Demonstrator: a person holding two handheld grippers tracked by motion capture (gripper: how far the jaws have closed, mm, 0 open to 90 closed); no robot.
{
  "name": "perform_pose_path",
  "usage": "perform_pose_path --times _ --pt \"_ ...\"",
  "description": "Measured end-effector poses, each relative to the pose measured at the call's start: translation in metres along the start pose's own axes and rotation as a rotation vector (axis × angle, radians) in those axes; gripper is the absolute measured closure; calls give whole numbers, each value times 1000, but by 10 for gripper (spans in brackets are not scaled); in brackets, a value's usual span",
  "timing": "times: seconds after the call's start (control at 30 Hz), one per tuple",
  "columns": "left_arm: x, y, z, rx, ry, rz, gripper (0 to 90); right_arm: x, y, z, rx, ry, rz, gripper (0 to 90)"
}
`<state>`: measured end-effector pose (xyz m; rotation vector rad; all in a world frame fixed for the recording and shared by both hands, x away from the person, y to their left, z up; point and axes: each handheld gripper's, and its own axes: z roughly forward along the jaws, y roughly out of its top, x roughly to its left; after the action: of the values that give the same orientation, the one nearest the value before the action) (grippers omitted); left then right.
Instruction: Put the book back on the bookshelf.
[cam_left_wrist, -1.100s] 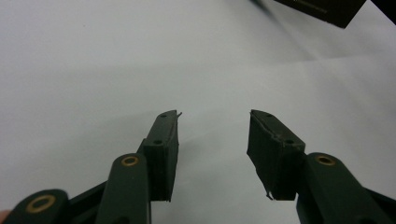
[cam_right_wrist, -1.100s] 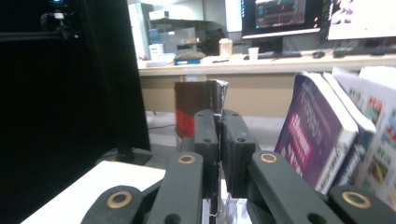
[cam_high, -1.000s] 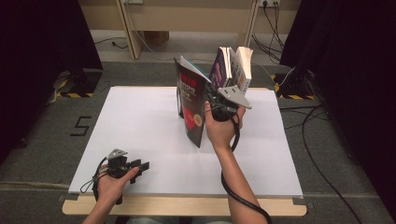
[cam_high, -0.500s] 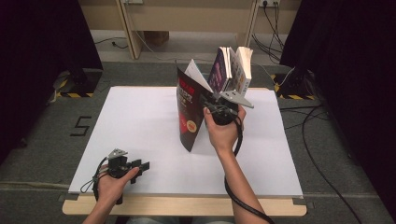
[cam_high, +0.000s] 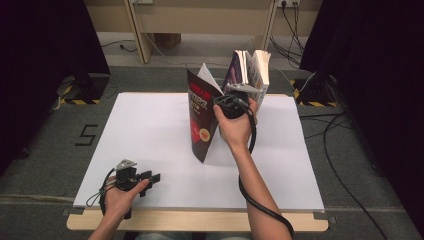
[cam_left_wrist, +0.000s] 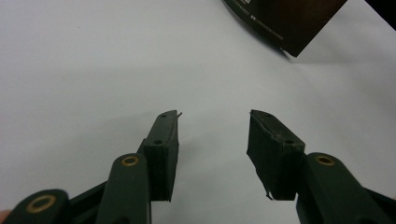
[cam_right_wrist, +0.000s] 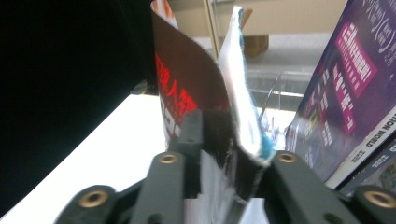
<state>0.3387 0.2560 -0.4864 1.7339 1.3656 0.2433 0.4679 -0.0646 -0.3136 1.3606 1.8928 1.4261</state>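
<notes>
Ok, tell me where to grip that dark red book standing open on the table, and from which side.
Grip the dark red book at its spine edge, low on the closed page block, coming from the person's side. The front cover bows away and the pages fan apart up top; the spine is stiff. The right gripper already has it there.

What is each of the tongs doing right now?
Left tongs: open, empty, low over the white table.
Right tongs: closed on the red-covered book, jaws just closing further.
</notes>
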Motion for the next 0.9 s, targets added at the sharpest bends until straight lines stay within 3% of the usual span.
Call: perform_pose_path --times 0.13,0.17,0.2,0.43,0.53,0.67,0.9 --pt "0 0 0 1 -1 2 528 -2 3 1 33 8 36 857" --pt "0 0 1 2 -2 2 528 -3 6 1 57 34 56 868" --pt "0 0 1 4 -4 4 528 0 8 -1 50 11 39 871" --pt "0 0 1 3 -6 5 529 22 9 -12 -54 -66 -74 873" --pt "0 0 0 3 -6 6 529 30 10 -13 -120 -123 -124 873" --pt "0 0 1 3 -8 7 529 29 16 -10 -168 -138 -106 873" --pt "1 0 1 3 -9 5 529 29 25 9 -180 -174 -109 873"
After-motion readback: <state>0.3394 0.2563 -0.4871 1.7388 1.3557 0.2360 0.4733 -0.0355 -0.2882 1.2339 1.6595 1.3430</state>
